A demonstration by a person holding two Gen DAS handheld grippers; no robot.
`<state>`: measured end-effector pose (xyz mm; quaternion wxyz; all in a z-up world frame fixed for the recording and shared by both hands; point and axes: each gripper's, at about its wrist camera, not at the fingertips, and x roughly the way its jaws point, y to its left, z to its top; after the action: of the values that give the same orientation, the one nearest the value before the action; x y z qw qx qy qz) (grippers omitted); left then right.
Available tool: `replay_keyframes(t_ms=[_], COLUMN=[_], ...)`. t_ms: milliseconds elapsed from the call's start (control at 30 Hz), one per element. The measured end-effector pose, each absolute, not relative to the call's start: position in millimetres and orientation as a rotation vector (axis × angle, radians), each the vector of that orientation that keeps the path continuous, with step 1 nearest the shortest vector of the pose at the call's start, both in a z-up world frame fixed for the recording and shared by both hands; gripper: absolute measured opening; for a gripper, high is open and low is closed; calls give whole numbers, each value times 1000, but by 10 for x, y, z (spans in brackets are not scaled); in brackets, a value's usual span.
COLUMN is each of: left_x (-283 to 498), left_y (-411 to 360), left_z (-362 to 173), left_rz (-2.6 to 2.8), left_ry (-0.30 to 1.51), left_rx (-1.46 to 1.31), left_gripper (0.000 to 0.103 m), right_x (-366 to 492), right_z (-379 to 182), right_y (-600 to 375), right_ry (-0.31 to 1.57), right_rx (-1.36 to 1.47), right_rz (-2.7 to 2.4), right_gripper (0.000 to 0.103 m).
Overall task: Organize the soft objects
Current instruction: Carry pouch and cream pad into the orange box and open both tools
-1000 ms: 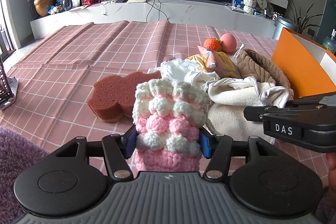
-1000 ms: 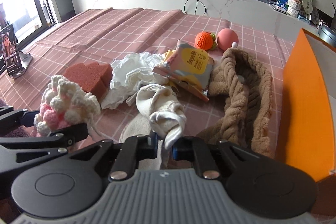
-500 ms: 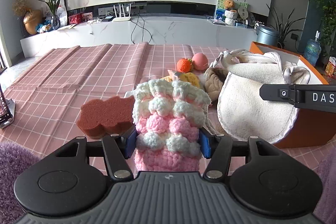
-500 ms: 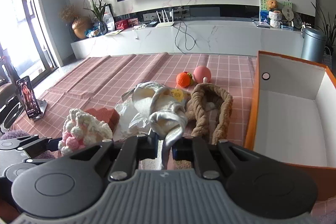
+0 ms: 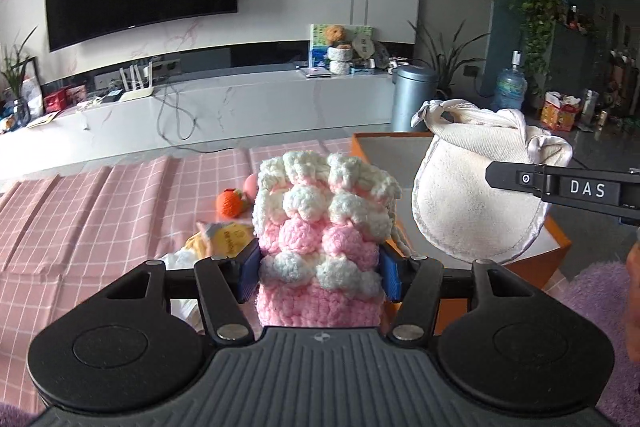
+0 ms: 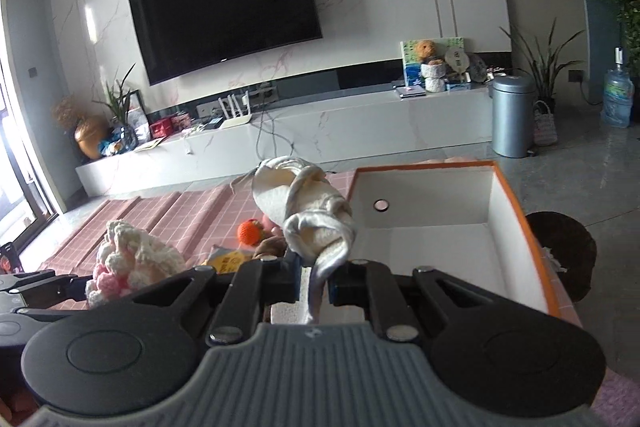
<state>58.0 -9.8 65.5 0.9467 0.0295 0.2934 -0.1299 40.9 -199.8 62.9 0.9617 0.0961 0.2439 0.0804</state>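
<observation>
My left gripper (image 5: 318, 277) is shut on a pink and white crocheted pouch (image 5: 326, 227), its blue pads pressed on both sides. The pouch also shows low on the left in the right wrist view (image 6: 134, 261). My right gripper (image 6: 316, 285) is shut on the silvery strap of a cream bath mitt (image 6: 306, 213). In the left wrist view the mitt (image 5: 476, 195) hangs from that gripper, in front of the orange box (image 5: 558, 241). The box's white inside (image 6: 436, 247) lies just ahead and right of the mitt.
On the pink checked cloth (image 5: 100, 211) lie an orange knitted ball (image 5: 230, 203), a yellow packet (image 5: 226, 239) and a brown knit piece (image 6: 270, 247). A grey bin (image 6: 512, 115) and a white TV bench (image 6: 320, 131) stand beyond. A purple rug (image 5: 592, 291) borders the box.
Both grippers have lifted their loads off the cloth and swung right, toward the orange box. The sponge and the white bag have left view. Neither grip has altered.
</observation>
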Motion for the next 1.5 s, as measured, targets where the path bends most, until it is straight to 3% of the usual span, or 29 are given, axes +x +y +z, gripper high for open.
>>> replay_keyframes(t_ms=[300, 833, 1133, 1500], left_x=[1063, 1497, 1533, 1560], left_y=[-750, -1272, -1339, -1313], left_z=[626, 214, 158, 177], left_rz=[-479, -584, -591, -591], left_ry=[676, 1011, 1043, 1006], left_rx=[84, 317, 375, 357], left_gripper=[66, 67, 72, 85], right_x=[577, 1304, 1462, 1506], right_z=[671, 45, -123, -171], right_y=[-2612, -2906, -2743, -2663], right_ry=[533, 912, 1013, 1049], right_rx=[274, 127, 4, -62], right_rz=[67, 145, 192, 167], right_gripper=[10, 11, 12, 17])
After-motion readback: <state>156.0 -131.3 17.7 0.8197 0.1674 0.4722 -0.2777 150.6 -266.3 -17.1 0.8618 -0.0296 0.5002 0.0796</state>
